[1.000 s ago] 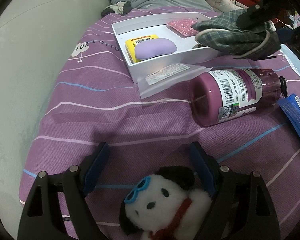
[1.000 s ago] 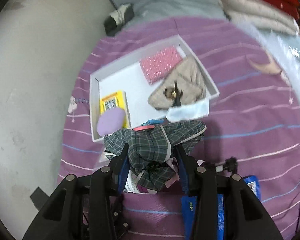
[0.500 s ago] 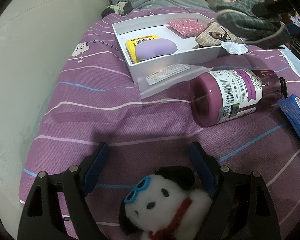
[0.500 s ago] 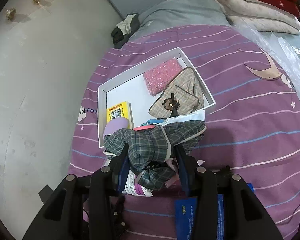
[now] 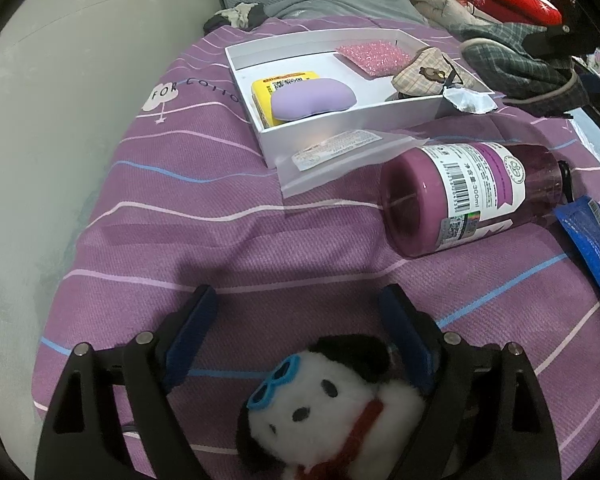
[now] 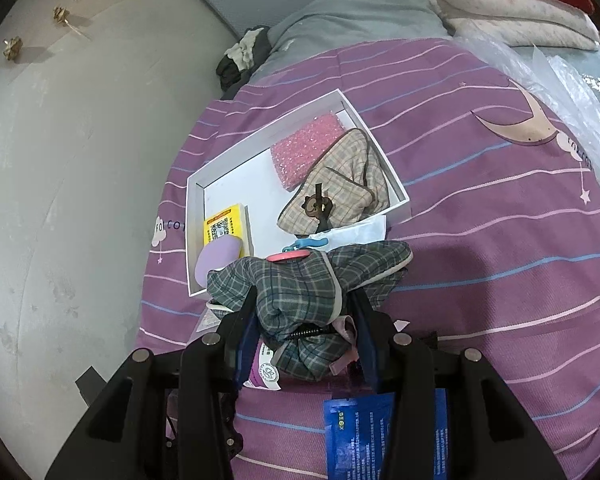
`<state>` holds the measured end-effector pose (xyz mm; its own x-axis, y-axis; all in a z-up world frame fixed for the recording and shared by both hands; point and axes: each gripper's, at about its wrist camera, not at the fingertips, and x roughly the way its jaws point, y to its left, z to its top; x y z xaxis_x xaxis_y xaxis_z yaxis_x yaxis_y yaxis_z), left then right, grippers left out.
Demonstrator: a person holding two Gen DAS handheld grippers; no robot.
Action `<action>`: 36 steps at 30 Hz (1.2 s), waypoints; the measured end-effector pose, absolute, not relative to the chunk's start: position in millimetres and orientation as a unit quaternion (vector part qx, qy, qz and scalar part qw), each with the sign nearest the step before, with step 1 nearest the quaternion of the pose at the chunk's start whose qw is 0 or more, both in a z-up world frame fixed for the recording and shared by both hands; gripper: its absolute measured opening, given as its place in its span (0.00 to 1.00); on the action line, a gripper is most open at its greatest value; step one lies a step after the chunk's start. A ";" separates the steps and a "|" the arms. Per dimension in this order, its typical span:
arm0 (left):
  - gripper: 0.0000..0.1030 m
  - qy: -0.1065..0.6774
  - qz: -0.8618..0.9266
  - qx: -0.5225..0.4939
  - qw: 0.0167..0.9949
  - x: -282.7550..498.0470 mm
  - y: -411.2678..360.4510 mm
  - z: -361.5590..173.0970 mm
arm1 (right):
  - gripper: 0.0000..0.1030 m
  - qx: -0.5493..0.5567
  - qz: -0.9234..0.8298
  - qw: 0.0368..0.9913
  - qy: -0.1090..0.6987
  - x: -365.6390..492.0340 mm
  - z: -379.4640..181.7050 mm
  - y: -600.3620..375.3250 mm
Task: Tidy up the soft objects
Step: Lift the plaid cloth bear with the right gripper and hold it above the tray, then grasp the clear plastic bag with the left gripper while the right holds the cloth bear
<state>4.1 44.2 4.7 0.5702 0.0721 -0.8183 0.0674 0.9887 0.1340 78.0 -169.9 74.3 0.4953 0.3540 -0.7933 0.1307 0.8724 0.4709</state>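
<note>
Plaid pouch (image 6: 300,300), of dark green checked cloth with a zipper, is clamped between the 2 fingers of the right gripper (image 6: 304,320) and held in the air above the purple striped bedspread (image 6: 480,240), at about 6 o'clock from the white tray (image 6: 196,184) in the right wrist view; in the left wrist view the same pouch (image 5: 528,64) is seen at 2 o'clock, just beyond the tray's right end (image 5: 340,124). Inside the tray are laid a pink sparkly pad (image 6: 304,152), a beige checked pouch (image 6: 340,188) partly over it, a yellow pack (image 6: 224,226) and a lilac soft pad (image 6: 216,258) resting on the yellow pack. A clear plastic sleeve with a label (image 5: 340,156) is seen touching the tray's near wall. A purple bottle (image 5: 460,200) lies on its side near the tray, at 3 o'clock in the left view, with a blue packet (image 5: 596,244) just beside it. The left gripper (image 5: 300,320) is held with its fingers wide apart, low over the bedspread, and a white plush dog (image 5: 332,412) with blue goggles is seen between them at 6 o'clock, ungripped.
</note>
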 end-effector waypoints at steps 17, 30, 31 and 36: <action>0.73 0.468 0.006 0.042 0.883 6.8 53.3 14.6 | 0.41 0.245 0.085 0.823 0.504 82.9 68.6 -165.6; 0.74 0.404 -0.012 0.104 0.909 5.3 53.2 65.7 | 0.41 0.248 0.096 0.824 0.501 83.3 69.1 -165.0; 0.74 0.406 -0.016 0.126 0.905 9.7 50.0 63.9 | 0.41 0.247 0.097 0.824 0.501 83.3 69.0 -165.0; 0.73 0.434 -0.074 0.181 0.879 23.2 36.6 52.7 | 0.41 0.248 0.094 0.821 0.506 84.2 66.7 -165.3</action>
